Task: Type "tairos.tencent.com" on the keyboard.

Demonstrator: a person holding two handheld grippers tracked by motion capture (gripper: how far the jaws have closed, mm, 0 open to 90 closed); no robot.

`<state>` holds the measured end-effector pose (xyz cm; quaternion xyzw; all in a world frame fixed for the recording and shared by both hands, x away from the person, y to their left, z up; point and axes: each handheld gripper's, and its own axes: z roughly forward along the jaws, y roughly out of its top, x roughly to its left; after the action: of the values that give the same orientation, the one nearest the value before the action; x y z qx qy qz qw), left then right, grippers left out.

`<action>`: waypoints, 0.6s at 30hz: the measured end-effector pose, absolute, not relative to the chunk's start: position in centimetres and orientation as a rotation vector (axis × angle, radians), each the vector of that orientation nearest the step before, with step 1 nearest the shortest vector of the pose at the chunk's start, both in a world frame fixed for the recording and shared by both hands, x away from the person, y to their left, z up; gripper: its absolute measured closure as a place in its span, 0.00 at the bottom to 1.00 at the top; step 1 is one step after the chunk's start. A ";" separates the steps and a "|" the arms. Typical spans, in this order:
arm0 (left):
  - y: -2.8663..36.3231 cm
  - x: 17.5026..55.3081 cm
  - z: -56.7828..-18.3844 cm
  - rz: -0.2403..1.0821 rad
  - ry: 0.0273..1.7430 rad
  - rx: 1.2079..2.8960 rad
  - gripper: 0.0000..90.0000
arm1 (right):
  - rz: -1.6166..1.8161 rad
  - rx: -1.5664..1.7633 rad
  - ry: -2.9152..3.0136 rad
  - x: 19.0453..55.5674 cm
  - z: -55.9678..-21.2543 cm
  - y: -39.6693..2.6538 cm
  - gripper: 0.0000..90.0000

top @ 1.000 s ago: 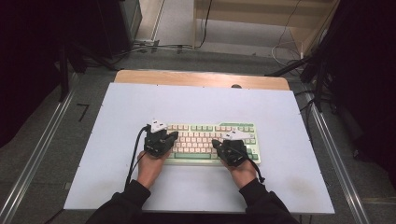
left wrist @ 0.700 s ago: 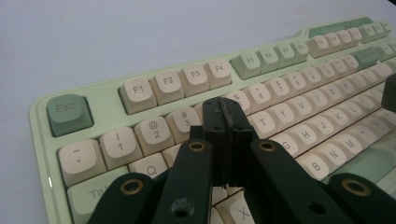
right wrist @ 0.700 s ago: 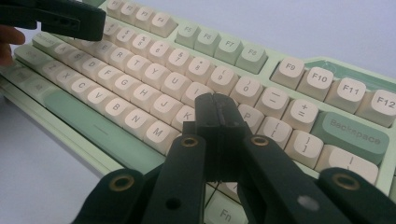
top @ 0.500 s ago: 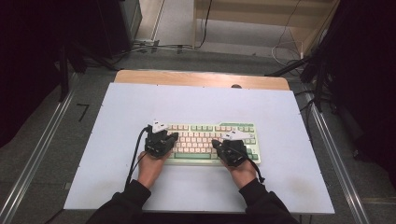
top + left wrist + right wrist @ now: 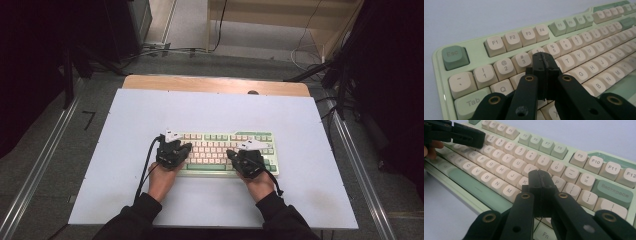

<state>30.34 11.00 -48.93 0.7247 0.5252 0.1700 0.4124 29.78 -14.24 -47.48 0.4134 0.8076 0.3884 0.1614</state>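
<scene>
While both hands rest at the keyboard (image 5: 225, 152) on the white surface (image 5: 125, 120), the left gripper (image 5: 543, 61) and right gripper (image 5: 540, 178) hover over the keys with fingers pressed together, holding nothing

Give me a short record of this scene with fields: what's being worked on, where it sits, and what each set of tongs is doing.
item: green and cream keyboard
surface: white table, keyboard lying flat near the person's edge
left tongs: shut, nothing between the jaws, tip over the number row near the 4 key
right tongs: shut, nothing between the jaws, tip over the keys near P
hands: one at each end of the keyboard
</scene>
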 end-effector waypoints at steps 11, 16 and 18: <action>11.4 29.9 -48.2 0.433 1.308 1.773 1.00 | 1.112 1.182 2.306 29.8 -47.5 -14.2 0.97; 11.6 29.6 -48.0 0.428 1.305 1.766 1.00 | 1.109 1.178 2.313 29.8 -47.6 -14.0 0.97; 11.8 29.6 -48.0 0.425 1.307 1.765 1.00 | 1.110 1.174 2.317 29.8 -47.6 -13.8 0.97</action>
<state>29.57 11.75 -48.03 0.7097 0.5256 0.1708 0.4369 29.82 -13.83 -47.63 0.4105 0.8100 0.3879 0.1577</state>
